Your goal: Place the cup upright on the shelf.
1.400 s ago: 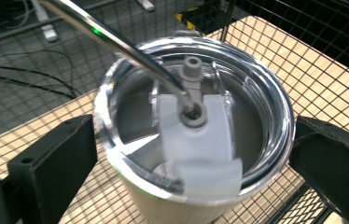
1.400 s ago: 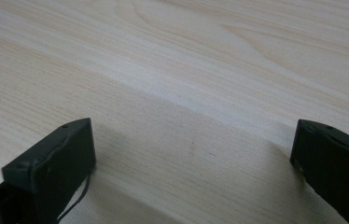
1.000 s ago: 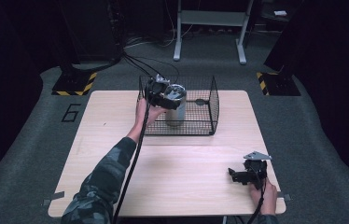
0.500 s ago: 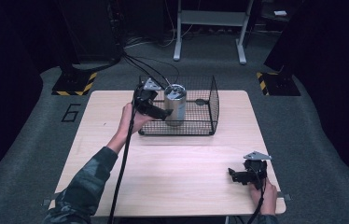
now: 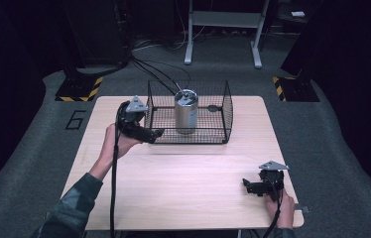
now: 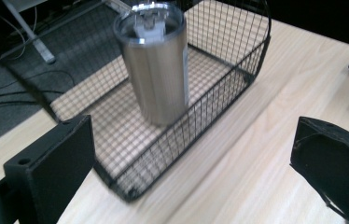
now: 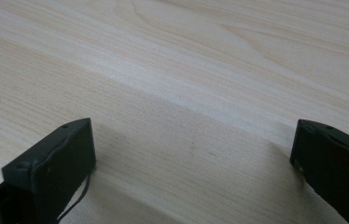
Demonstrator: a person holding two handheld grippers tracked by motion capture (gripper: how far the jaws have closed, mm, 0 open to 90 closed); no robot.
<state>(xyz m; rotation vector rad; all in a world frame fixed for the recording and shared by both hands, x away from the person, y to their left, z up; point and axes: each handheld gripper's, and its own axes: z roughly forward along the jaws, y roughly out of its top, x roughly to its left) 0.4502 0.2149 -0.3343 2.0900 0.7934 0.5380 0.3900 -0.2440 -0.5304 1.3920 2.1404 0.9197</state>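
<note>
A steel tumbler [image 5: 186,111] with a clear lid stands upright inside a black wire basket [image 5: 223,130] at the far middle of the wooden table [image 5: 183,168]. The same tumbler [image 6: 156,60] appears in the left gripper view, on the floor of the basket [image 6: 238,74]. My left gripper [image 5: 154,134] hovers just outside the basket's left front corner, open, nothing between its jaws. Near the table's front right corner my right gripper [image 5: 245,184] rests low over bare wood, open and empty; its jaws stand wide apart in the right gripper view.
Beyond the table lie dark floor, cables, a metal stand [image 5: 223,29] and yellow-black striped floor plates [image 5: 79,89]. A "6" mark [image 5: 76,120] sits on the floor left of the table. Bare wood spreads between the basket and the right gripper.
My left gripper has let go of the tumbler, which now stands alone in the basket, and has drawn back to the left and toward the person. The right gripper has not moved.
</note>
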